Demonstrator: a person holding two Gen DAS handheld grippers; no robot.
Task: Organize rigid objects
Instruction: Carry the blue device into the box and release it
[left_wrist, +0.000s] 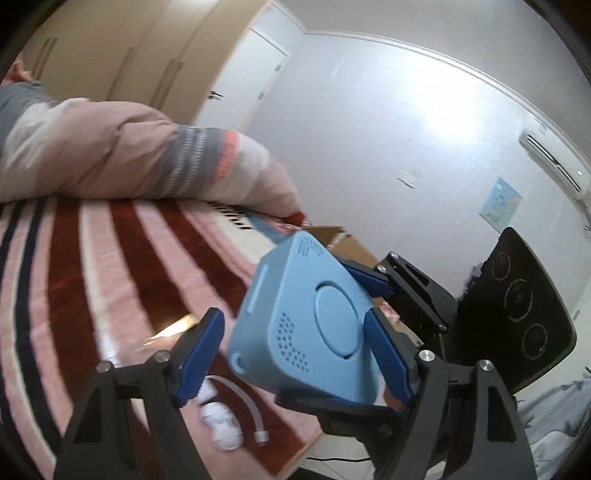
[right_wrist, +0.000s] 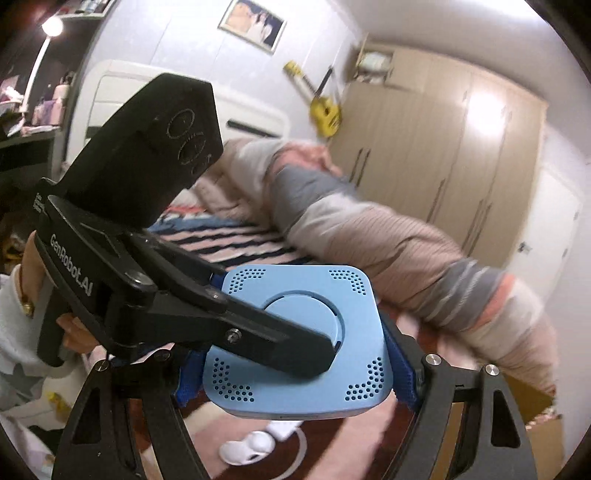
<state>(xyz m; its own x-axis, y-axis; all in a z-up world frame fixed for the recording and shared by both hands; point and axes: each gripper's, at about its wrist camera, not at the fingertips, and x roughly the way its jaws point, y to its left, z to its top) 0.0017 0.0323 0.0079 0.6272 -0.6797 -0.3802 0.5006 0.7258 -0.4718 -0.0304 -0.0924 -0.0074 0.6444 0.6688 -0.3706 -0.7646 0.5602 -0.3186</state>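
Observation:
A light blue square box (right_wrist: 354, 325) with rounded corners and dotted vents hangs above the striped bed. My right gripper (right_wrist: 291, 343) is shut on it, one blue pad (right_wrist: 402, 369) pressed on each side. In the left wrist view the same box (left_wrist: 295, 295) is tilted, with the right gripper's fingers (left_wrist: 369, 277) clamping it from the right. My left gripper (left_wrist: 291, 314) is open around it: its right pad (left_wrist: 388, 354) lies over the box's top face, and its left pad (left_wrist: 199, 354) stands clear of the box's edge. A hand (right_wrist: 74, 332) holds the left gripper's handle.
Below the box, a small white case (right_wrist: 247, 446) and a white cable (left_wrist: 255, 417) lie on the red-and-pink striped blanket (left_wrist: 110, 277). A rolled duvet (right_wrist: 369, 236) runs along the bed. An open cardboard box (left_wrist: 347, 243) stands beyond the bed's edge. Wardrobe doors (right_wrist: 443, 147) line the wall.

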